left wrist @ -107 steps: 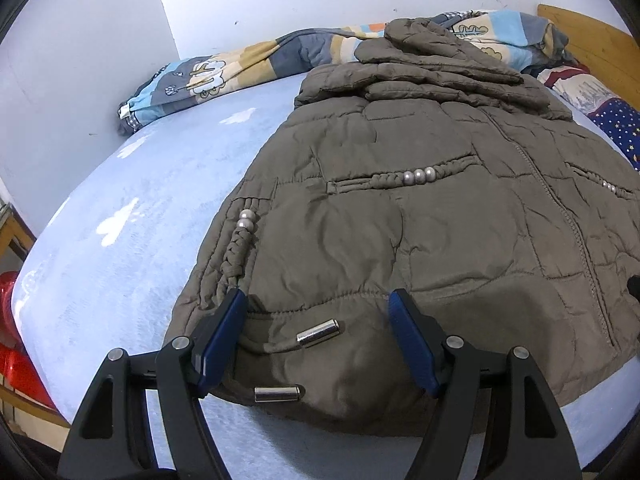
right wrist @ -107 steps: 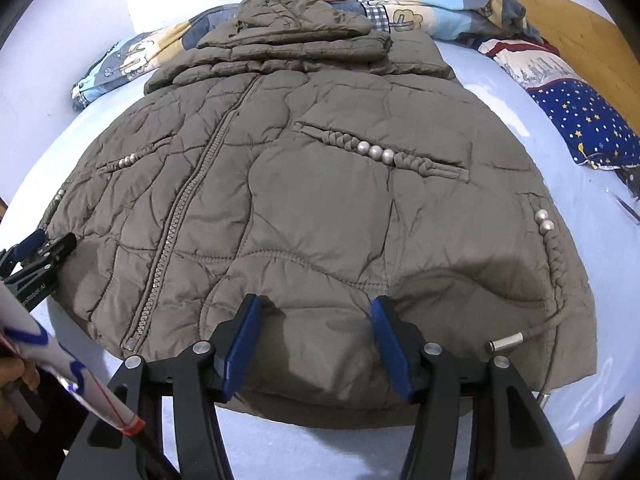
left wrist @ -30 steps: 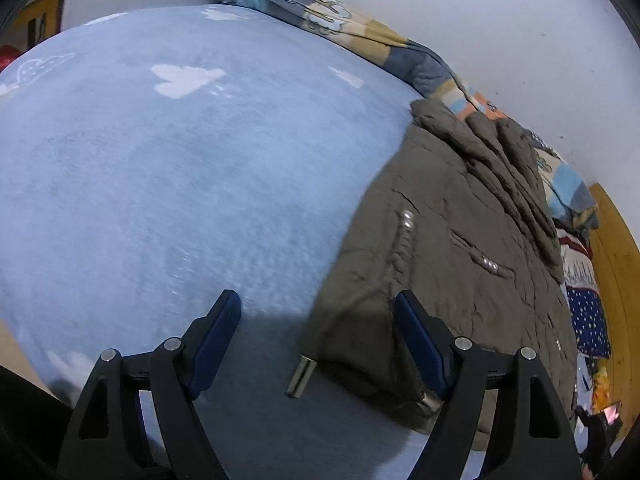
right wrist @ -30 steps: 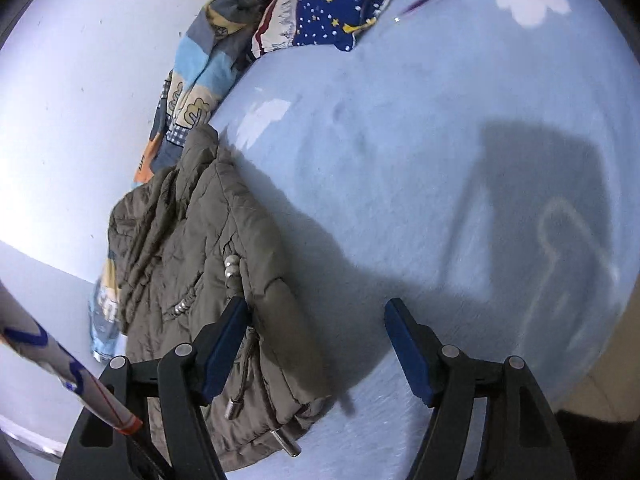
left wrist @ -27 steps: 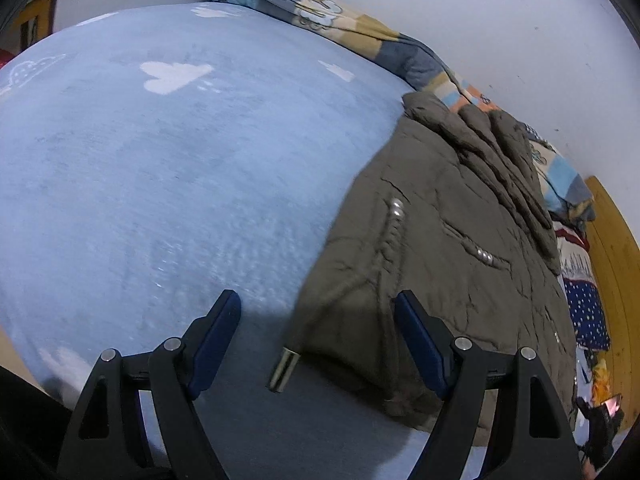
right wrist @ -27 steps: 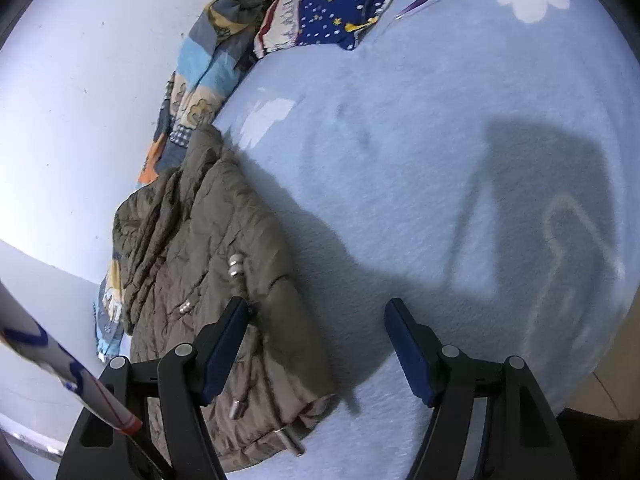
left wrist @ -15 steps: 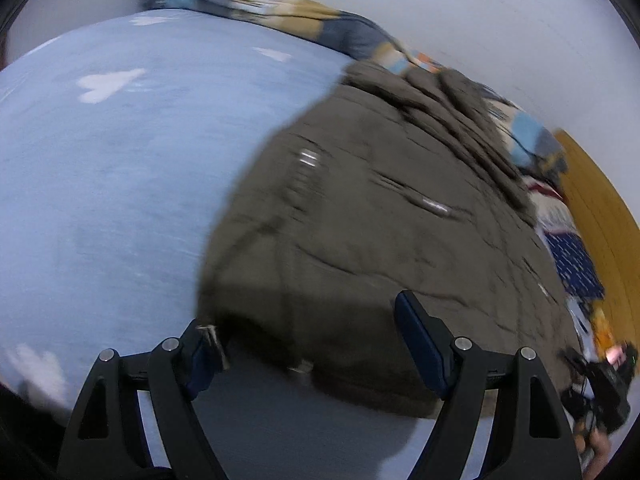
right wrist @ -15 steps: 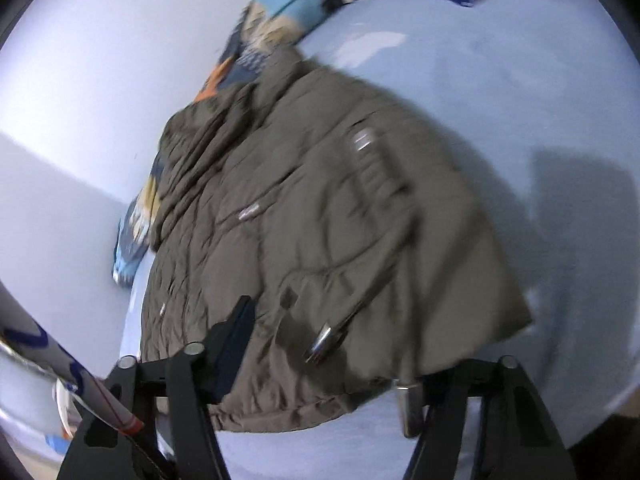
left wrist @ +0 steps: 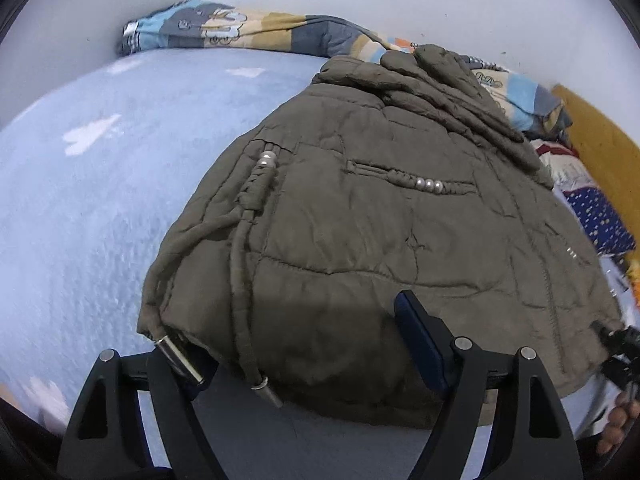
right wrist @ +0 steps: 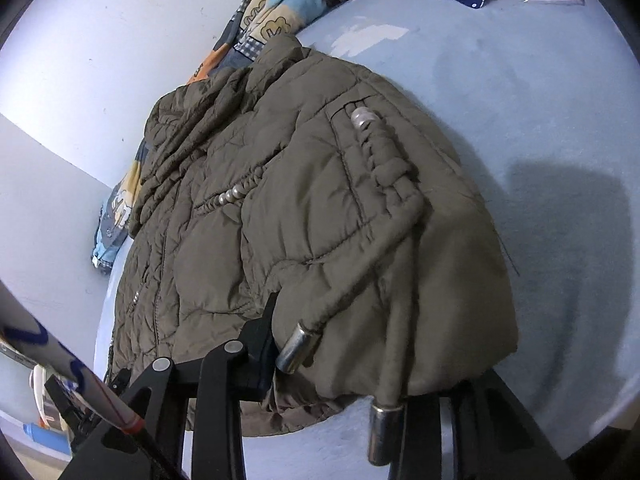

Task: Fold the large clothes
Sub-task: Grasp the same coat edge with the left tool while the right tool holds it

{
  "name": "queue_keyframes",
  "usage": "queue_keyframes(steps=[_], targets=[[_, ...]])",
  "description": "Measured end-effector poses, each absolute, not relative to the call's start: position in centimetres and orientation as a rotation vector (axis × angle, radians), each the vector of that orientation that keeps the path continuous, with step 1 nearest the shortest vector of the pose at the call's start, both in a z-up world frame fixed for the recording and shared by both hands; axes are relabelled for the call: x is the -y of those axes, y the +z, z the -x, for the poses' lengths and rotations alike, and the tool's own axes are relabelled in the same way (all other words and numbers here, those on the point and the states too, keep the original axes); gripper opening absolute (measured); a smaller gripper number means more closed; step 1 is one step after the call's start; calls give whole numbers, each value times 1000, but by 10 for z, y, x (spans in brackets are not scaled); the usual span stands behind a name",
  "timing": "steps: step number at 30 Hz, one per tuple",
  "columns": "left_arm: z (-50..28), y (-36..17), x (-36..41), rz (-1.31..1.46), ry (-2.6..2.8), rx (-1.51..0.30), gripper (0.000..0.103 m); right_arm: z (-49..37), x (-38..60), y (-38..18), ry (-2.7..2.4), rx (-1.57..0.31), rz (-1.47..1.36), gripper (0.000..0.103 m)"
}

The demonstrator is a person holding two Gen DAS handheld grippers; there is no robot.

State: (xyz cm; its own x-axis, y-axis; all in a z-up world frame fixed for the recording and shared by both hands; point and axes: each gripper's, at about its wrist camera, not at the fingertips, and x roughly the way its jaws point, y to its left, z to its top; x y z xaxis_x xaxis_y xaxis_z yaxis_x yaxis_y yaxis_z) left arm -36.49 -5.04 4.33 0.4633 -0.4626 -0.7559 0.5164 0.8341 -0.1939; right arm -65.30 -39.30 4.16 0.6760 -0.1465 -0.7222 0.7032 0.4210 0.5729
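Note:
A quilted olive-brown jacket [left wrist: 380,216] lies front up on the light blue bed [left wrist: 100,184], hood toward the wall. My left gripper [left wrist: 304,344] is open at the jacket's near left hem corner; the corner and its drawstring with metal tips [left wrist: 178,358] lie between the jaws, covering the left finger. In the right wrist view the jacket [right wrist: 300,216] shows its right hem corner draped over my right gripper [right wrist: 360,356]. The fabric and a metal cord tip [right wrist: 298,345] hide the right finger; the jaws stand wide apart.
A patchwork quilt [left wrist: 248,28] lies bunched along the white wall behind the jacket. A star-print blue cloth [left wrist: 600,216] lies at the right, by a wooden headboard [left wrist: 600,136]. The bed's front edge runs just under both grippers.
Both grippers swung back from the bare bed at the sides toward the jacket. Each now has a hem corner between its open jaws.

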Motion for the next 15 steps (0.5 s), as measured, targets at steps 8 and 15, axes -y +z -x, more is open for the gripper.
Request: queue_keyframes(steps=[8, 15], targets=[[367, 40, 53, -89, -588, -890, 80, 649, 389, 43, -588, -651, -949, 45], [368, 42, 53, -101, -595, -886, 80, 654, 393, 41, -577, -613, -1019, 42]])
